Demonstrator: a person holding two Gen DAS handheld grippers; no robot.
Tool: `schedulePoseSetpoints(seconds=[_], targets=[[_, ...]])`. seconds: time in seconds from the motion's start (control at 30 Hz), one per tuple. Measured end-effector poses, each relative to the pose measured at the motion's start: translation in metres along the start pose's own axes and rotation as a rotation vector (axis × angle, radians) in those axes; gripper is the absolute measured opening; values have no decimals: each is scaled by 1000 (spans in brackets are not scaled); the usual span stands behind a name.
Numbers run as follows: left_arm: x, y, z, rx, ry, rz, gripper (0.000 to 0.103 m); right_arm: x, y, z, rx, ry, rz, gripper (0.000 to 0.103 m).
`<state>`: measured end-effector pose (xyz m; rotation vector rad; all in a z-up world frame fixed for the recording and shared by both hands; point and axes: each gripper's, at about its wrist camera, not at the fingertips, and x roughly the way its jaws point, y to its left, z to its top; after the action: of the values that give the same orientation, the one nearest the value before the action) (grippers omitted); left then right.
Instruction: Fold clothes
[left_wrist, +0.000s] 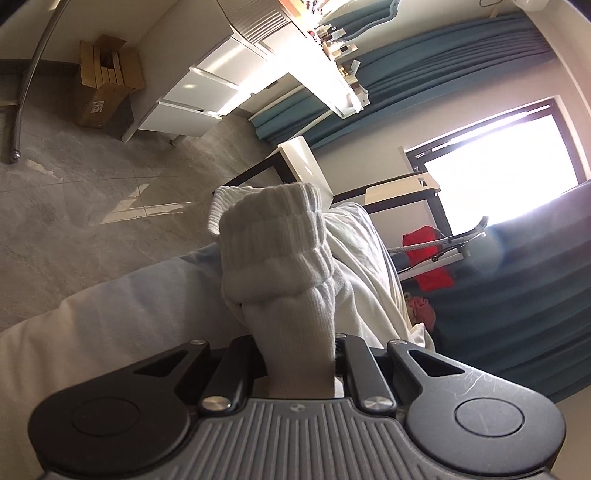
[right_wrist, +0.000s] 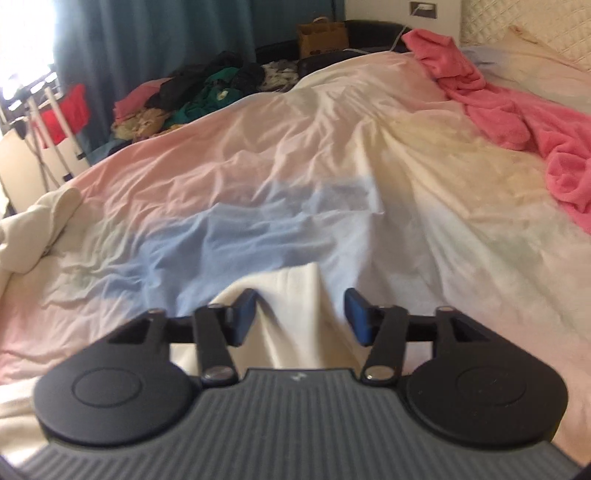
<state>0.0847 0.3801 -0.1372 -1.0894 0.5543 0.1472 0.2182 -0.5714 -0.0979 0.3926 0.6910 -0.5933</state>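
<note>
A white knitted garment with a ribbed cuff (left_wrist: 273, 236) stands up out of my left gripper (left_wrist: 299, 354), which is shut on it just below the cuff. The rest of it hangs down over the pale bed edge (left_wrist: 110, 306). In the right wrist view a fold of cream-white cloth (right_wrist: 291, 291) lies on the pastel bed sheet (right_wrist: 295, 166), between the blue pads (right_wrist: 243, 314) of my right gripper (right_wrist: 301, 314). These jaws stand wide apart. The cloth brushes the left pad and the right pad is off it, so nothing is gripped.
A pink fleece garment (right_wrist: 498, 110) sprawls at the bed's right. A dark heap of clothes (right_wrist: 199, 92) sits at the far left corner, and more cream cloth (right_wrist: 37, 229) lies at the left edge. Beyond the bed are white drawers (left_wrist: 207, 85), a cardboard box (left_wrist: 107, 85) and teal curtains (left_wrist: 424, 74).
</note>
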Motion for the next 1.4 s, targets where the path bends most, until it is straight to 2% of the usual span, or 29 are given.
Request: schedulePoseSetpoints(seconds=[0.03, 0.07, 0.2, 0.3, 0.37, 0.43, 0.47, 0.53, 0.57, 0.63, 0.8, 0.83, 0.87, 0.93, 0.97, 1.1, 1.2, 1.33, 1.4], targets=[[6, 4, 1, -6, 1, 10, 12, -2, -7, 2, 31, -25, 5, 86], [10, 6, 1, -9, 1, 18, 12, -7, -13, 3, 76, -50, 13, 90], [23, 9, 2, 11, 5, 68, 14, -43, -37, -14, 302, -131, 114, 90], [30, 9, 3, 44, 11, 98, 17, -69, -40, -54, 454, -164, 172, 91], [29, 8, 2, 65, 10, 117, 19, -72, -36, -79, 523, -141, 205, 90], [27, 9, 0, 59, 15, 121, 19, -61, -31, -99, 573, -94, 185, 88], [27, 10, -1, 51, 18, 121, 20, -52, -30, -109, 610, -59, 170, 77], [28, 13, -1, 37, 25, 124, 20, -30, -38, -124, 722, 33, 175, 67], [30, 14, -2, 37, 29, 126, 21, -24, -41, -128, 739, 39, 172, 67], [36, 14, -2, 43, 29, 136, 21, -17, -46, -132, 728, 5, 156, 66], [41, 13, 1, 14, 7, 127, 20, -6, -51, -125, 684, -118, 203, 65], [41, 14, 2, 8, 2, 126, 20, -3, -51, -122, 663, -135, 197, 55], [41, 14, 2, 0, 0, 122, 19, 1, -52, -119, 651, -138, 190, 36], [39, 17, 4, -22, 1, 105, 16, 5, -58, -118, 661, -143, 197, 10], [37, 18, 5, -32, 1, 94, 15, 2, -61, -118, 672, -159, 208, 6], [27, 18, 11, -61, -8, 22, 11, -34, -65, -106, 673, -249, 227, 5], [15, 15, 15, -99, 13, -40, 11, -69, -70, -98, 606, -288, 240, 5], [1, 15, 19, -90, 87, -39, 10, -92, -89, -112, 498, -217, 194, 5], [-1, 20, 21, -75, 126, -7, 11, -94, -101, -126, 464, -165, 157, 5]])
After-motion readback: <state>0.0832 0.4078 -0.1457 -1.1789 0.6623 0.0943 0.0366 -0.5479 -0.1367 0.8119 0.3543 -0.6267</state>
